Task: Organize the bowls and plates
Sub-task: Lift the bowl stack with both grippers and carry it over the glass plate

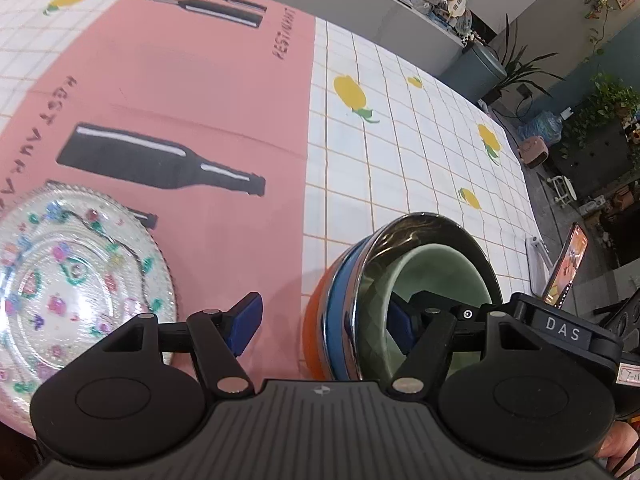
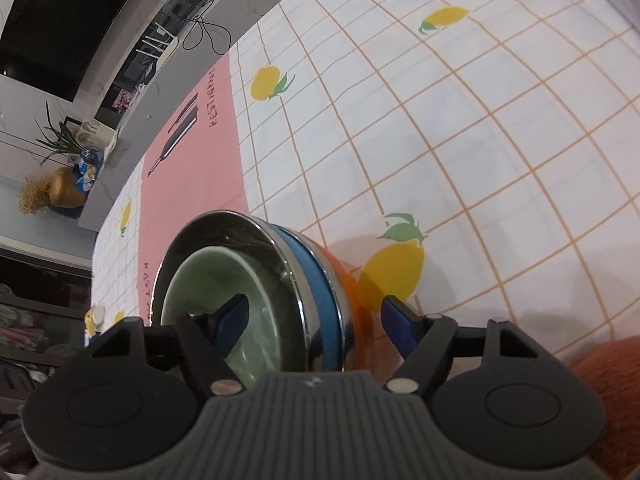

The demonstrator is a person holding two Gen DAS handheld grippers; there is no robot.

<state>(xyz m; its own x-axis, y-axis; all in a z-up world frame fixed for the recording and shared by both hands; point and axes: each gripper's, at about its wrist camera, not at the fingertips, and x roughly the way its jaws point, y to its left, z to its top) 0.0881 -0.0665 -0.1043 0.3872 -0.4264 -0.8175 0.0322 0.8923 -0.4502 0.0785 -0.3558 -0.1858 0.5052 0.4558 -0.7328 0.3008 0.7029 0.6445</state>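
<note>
A bowl stack is seen at the lower centre on the desk. The rim is straddled by the left gripper and the right gripper, with jaws apart. A plate lies at the lower left.

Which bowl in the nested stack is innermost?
The pale green bowl; it sits inside the steel bowl, which sits inside the blue and orange ones.

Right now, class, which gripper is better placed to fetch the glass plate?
Left. The glass plate lies just beside the left gripper, at its outer finger. The right wrist view shows only the nested bowls, no plate.
</note>
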